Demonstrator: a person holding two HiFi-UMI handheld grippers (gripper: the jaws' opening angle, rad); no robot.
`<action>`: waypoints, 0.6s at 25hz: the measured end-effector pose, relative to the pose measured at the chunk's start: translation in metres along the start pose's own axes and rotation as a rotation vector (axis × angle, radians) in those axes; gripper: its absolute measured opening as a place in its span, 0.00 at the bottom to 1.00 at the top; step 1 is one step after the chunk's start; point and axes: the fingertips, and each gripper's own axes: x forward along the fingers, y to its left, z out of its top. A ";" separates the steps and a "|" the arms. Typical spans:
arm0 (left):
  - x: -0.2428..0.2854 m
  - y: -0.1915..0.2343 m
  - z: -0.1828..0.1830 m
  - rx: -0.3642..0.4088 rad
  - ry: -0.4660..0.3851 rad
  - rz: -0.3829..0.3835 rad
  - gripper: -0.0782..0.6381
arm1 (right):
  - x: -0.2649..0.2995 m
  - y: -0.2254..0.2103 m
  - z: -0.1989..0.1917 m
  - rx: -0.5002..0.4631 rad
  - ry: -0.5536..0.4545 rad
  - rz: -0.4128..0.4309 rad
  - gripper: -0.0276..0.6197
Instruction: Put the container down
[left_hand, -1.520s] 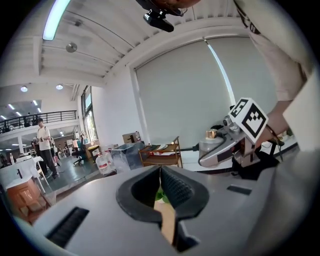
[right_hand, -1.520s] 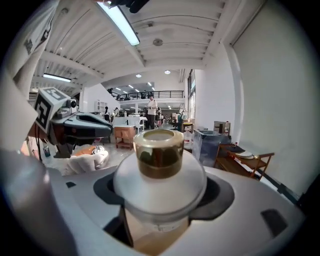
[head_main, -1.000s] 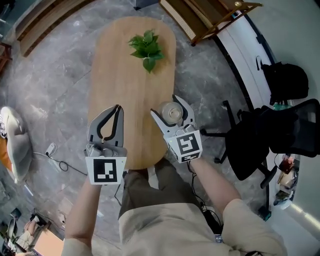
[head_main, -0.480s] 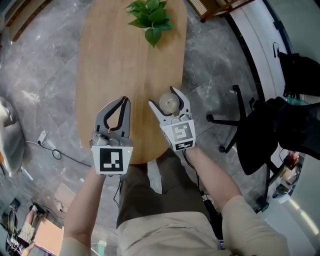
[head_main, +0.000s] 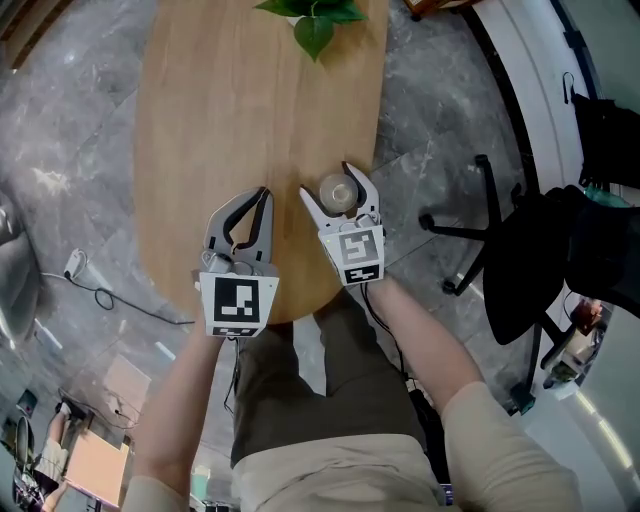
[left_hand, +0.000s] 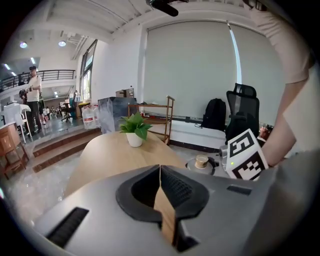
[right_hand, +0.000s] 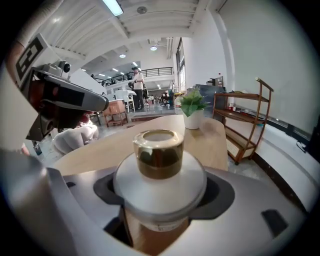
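The container (head_main: 338, 193) is a small jar with a white lid and a gold knob (right_hand: 158, 152). My right gripper (head_main: 337, 197) is shut on it, over the right edge of the oval wooden table (head_main: 220, 130). In the right gripper view the jar (right_hand: 159, 182) fills the space between the jaws. My left gripper (head_main: 248, 212) is shut with nothing in it, its jaws pressed together over the table's near end. In the left gripper view the jar (left_hand: 201, 162) shows to the right, beside the right gripper's marker cube (left_hand: 245, 156).
A potted green plant (head_main: 317, 17) stands at the table's far end. A black office chair (head_main: 545, 262) and a white counter (head_main: 540, 90) are on the right. A wooden shelf (right_hand: 245, 117) stands beyond the table. Grey stone floor surrounds it.
The head view has shifted, so the table and plant sit higher in frame. Both grippers have come closer together near the table's near end. The right gripper still holds the jar.
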 end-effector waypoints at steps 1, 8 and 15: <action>0.001 -0.002 -0.006 -0.001 0.010 -0.007 0.12 | 0.002 -0.003 -0.006 0.014 0.003 -0.016 0.56; 0.003 -0.006 -0.028 -0.034 0.059 -0.006 0.12 | 0.006 -0.005 -0.029 0.030 0.035 -0.055 0.56; 0.000 -0.012 -0.028 -0.070 0.043 -0.022 0.12 | 0.007 0.001 -0.033 0.009 0.028 -0.064 0.56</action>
